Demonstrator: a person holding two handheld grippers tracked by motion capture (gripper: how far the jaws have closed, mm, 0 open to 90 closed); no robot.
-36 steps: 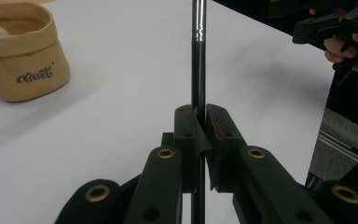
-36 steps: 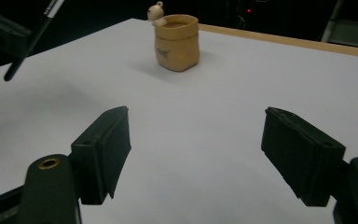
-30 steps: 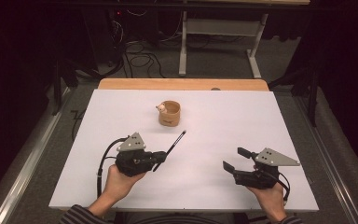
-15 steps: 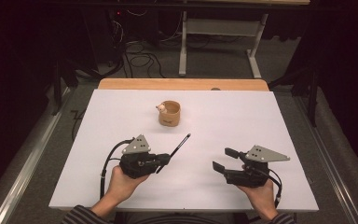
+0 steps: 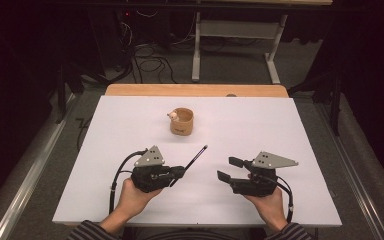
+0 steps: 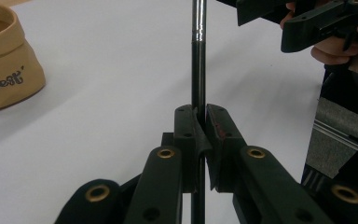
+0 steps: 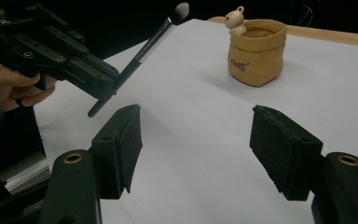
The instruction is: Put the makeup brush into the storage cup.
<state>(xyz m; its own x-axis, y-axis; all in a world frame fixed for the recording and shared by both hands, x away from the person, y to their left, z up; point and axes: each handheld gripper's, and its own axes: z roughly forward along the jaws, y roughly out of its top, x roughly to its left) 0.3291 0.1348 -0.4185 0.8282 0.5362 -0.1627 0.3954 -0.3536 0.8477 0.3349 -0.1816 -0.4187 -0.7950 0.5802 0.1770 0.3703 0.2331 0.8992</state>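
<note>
Black jaws of the left gripper (image 5: pixel 179 173), lower left of centre in the high view, clamp a makeup brush (image 5: pixel 195 157) angled up-right above the white table (image 5: pixel 305 150). Right gripper (image 5: pixel 227 169) at lower right is spread wide, holding nothing.

White table surface (image 5: pixel 300 150) lies bare on all sides of the tan pouch-shaped cup (image 5: pixel 182 121), the sole standing obstacle, at centre rear. Makeup brush (image 5: pixel 195 157) projects diagonally from the left gripper (image 5: pixel 176 174) into the gap toward the right gripper (image 5: pixel 226 169), narrowing passage between them.
</note>
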